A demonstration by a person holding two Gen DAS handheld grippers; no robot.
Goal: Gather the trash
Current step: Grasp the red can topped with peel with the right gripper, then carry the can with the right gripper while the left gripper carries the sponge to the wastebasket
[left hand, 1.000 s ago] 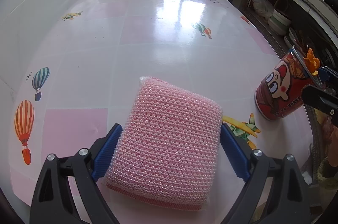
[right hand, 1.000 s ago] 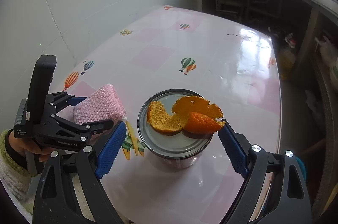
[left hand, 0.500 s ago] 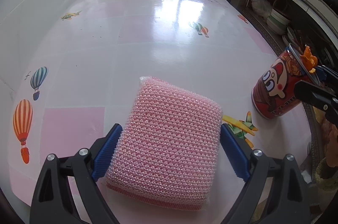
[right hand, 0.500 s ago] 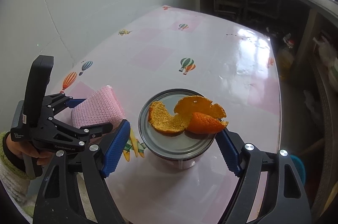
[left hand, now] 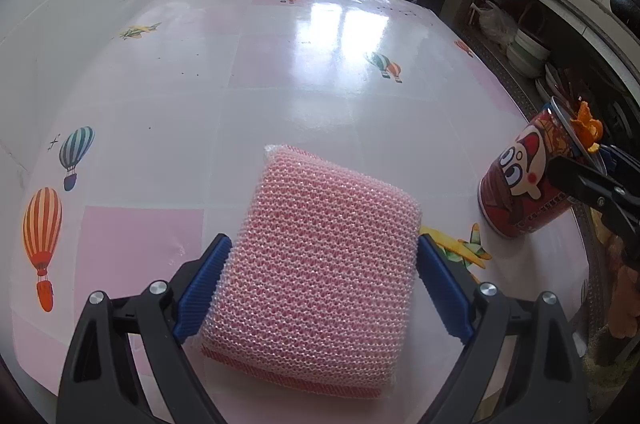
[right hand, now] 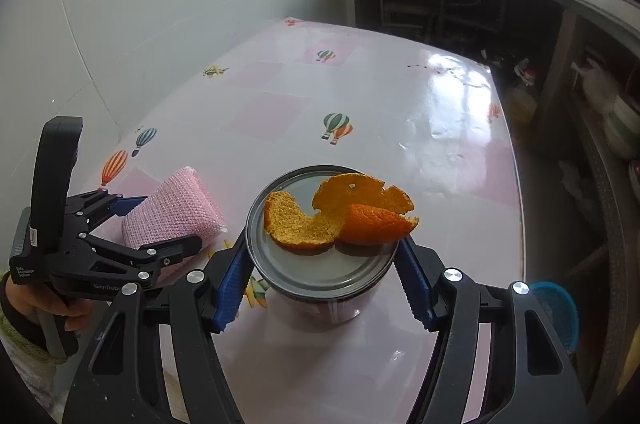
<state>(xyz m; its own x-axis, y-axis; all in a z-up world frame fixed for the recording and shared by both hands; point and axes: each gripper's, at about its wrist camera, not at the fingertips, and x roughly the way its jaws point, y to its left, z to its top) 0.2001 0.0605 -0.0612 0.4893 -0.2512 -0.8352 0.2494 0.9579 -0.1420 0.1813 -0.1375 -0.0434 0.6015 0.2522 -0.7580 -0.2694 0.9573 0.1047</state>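
A red cartoon-printed can [left hand: 524, 184] stands at the table's right edge, with orange peel [right hand: 340, 214] lying on its metal lid [right hand: 320, 270]. My right gripper [right hand: 322, 276] has closed around the can just under the lid, both blue pads touching it. The peel also shows on the can in the left wrist view [left hand: 586, 124]. My left gripper [left hand: 320, 276] is shut on a pink mesh sponge [left hand: 320, 264], which rests on the table. The sponge also shows in the right wrist view [right hand: 172, 212], left of the can.
The pink and white tablecloth [left hand: 280, 84] has balloon and plane prints. A white wall [right hand: 160, 4] runs along the left. Dark shelves with bowls [left hand: 528, 52] stand to the right. A blue basket [right hand: 556, 312] sits below the table's right edge.
My right gripper has closed inward onto the can; its pads stood apart from it a second ago. The left gripper and sponge have held still.
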